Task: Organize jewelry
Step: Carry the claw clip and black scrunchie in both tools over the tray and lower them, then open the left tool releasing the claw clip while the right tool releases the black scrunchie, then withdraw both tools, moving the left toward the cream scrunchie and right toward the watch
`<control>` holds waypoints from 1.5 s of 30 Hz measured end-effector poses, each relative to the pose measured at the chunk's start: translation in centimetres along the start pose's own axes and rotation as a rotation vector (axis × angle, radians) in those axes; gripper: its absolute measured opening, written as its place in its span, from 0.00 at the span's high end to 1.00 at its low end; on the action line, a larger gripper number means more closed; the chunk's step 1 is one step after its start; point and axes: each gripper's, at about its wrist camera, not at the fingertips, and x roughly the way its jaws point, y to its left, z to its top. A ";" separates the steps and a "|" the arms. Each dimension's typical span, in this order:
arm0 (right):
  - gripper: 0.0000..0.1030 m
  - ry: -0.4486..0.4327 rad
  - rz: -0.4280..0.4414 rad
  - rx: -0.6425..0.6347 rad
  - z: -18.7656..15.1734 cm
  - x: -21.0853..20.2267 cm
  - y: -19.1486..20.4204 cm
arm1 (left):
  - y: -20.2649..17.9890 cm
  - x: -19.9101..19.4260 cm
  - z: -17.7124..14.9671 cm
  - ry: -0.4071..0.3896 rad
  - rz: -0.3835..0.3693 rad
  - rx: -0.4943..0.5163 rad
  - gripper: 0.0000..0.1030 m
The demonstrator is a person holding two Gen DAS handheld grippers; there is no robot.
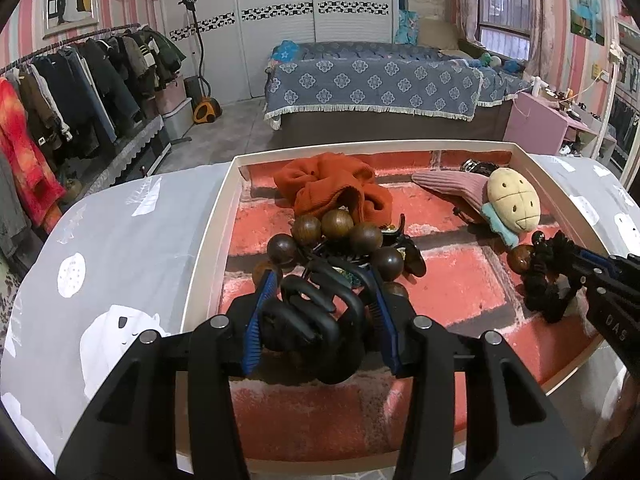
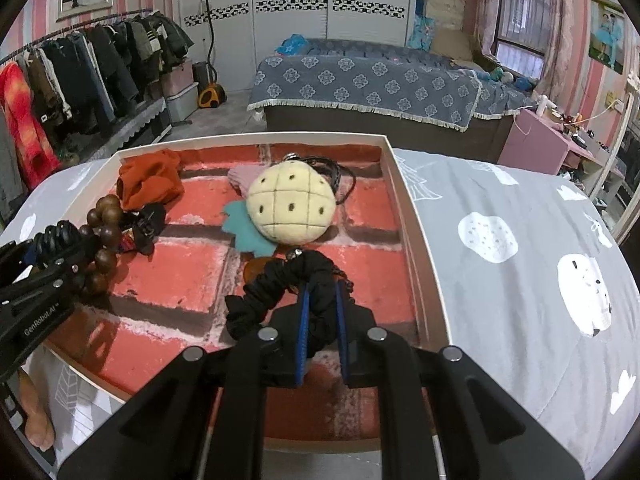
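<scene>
Left wrist view: my left gripper (image 1: 324, 300) sits low centre of the frame, clamped on a black claw hair clip (image 1: 310, 314) that fills the gap between its blue pads.
Beads: a ring of brown wooden beads (image 1: 336, 236) lies just past that clip, mid-frame, on the tray's brick-print floor.
Orange scrunchie: an orange scrunchie (image 1: 330, 186) rests beyond the beads, toward the tray's far wall.
Tray: the white-rimmed tray (image 1: 208, 248) stands on a grey bedspread (image 1: 120, 240).
Right wrist view: my right gripper (image 2: 322, 320) is nearly closed, pinching a black scrunchie (image 2: 280, 280) whose loop curls up and left of the fingers, centre of the frame.
Plush toy: a cream plush toy (image 2: 290, 204) lies just above that scrunchie.
Amber piece: I see something amber (image 2: 254, 270) behind the black fabric; I cannot tell what it is.
</scene>
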 end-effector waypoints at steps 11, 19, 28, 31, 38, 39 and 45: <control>0.85 -0.008 -0.003 -0.047 -0.1 -0.5 0.9 | -0.2 -1.1 -0.2 -0.041 0.013 0.013 0.33; 0.53 -0.012 -0.004 -0.016 0.1 -0.7 0.3 | -0.6 -2.3 -0.1 -0.084 0.043 0.032 0.15; 0.34 -0.055 0.002 0.030 1.2 -2.6 -1.2 | -0.7 -4.3 0.4 -0.127 0.049 0.034 0.05; 0.20 -0.075 -0.004 0.043 1.5 -3.7 -1.8 | -0.9 -5.1 0.7 -0.125 0.040 0.035 0.05; 0.09 -0.128 -0.055 0.019 0.9 -9.2 -3.8 | -2.1 -7.7 0.1 -0.083 0.023 0.037 0.05; 0.09 -0.135 -0.076 0.005 0.5 -9.9 -4.1 | -2.4 -8.1 -0.2 -0.084 0.030 0.043 0.05; 0.08 -0.151 -0.142 -0.013 -2.6 -13.9 -7.3 | -3.6 -11.8 -1.8 -0.062 -0.033 0.006 0.05</control>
